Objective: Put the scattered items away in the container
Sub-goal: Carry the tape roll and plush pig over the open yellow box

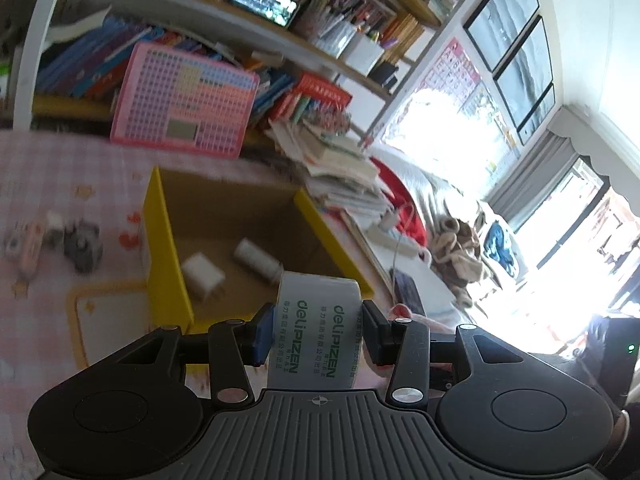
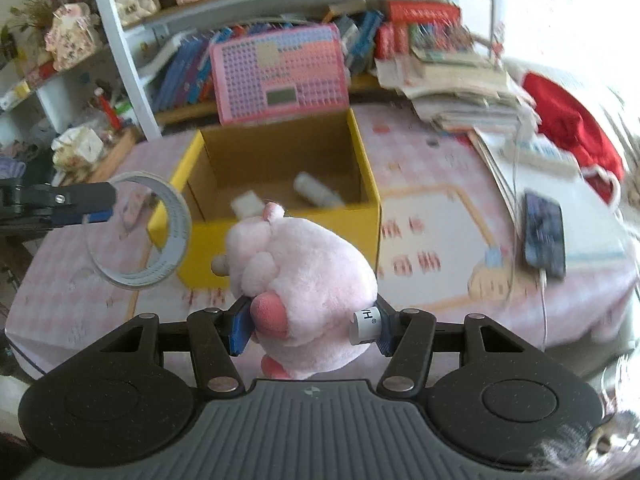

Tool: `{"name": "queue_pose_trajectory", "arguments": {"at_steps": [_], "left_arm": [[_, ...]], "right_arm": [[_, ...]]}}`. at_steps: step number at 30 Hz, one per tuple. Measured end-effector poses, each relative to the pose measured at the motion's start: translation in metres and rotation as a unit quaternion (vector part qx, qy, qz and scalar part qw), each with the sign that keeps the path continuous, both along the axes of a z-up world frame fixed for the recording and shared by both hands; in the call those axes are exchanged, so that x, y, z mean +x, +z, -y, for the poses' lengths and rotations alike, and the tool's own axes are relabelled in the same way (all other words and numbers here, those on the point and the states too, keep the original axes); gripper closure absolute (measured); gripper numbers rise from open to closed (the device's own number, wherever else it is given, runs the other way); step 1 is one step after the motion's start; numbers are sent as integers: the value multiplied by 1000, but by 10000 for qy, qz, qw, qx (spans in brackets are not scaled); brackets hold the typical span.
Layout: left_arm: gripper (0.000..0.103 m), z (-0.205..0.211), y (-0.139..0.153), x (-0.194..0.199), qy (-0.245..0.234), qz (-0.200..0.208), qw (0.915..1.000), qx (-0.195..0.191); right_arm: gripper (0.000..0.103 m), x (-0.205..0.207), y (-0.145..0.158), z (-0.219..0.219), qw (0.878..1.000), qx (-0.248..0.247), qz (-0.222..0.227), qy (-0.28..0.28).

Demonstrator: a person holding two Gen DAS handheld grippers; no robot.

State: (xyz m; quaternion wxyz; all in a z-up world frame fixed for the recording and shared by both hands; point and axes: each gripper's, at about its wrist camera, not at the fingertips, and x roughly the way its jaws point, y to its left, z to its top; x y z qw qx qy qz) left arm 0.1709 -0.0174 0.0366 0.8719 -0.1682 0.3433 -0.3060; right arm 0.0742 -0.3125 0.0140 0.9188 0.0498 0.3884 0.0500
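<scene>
A yellow cardboard box [image 1: 160, 240] [image 2: 280, 236] stands open on the pink checked tablecloth, with a white charger [image 1: 202, 274] and a white cylinder [image 1: 256, 258] inside. My left gripper [image 1: 318, 330] is shut on a roll of clear tape [image 1: 316, 328] printed with green letters, held near the box's front rim. In the right wrist view that tape roll [image 2: 140, 232] hangs left of the box. My right gripper [image 2: 310, 326] is shut on a pink plush toy [image 2: 304, 280], with a small white tube [image 2: 366, 324] pinched against its right pad, just in front of the box.
Left of the box lie a grey toy [image 1: 82, 246] and small pink and white items [image 1: 30, 244]. A pink basket [image 2: 280, 72] leans against the bookshelf behind. A stack of books [image 2: 460, 92], a phone [image 2: 544, 234] on a cable and a red cloth [image 2: 572, 132] fill the right side.
</scene>
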Motion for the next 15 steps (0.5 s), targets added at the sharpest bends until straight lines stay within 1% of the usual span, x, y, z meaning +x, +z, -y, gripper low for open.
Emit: {"name": "queue_pose_trajectory", "arguments": {"at_steps": [4, 9, 15], "left_arm": [[60, 7, 1, 20, 153, 55, 9999, 26], [60, 16, -7, 42, 377, -16, 9991, 182], [60, 35, -15, 63, 590, 40, 9949, 822]], "right_arm": [[48, 28, 10, 6, 9996, 7, 140, 244], [48, 64, 16, 13, 9983, 21, 270, 524], [48, 106, 14, 19, 9964, 47, 353, 764]]}}
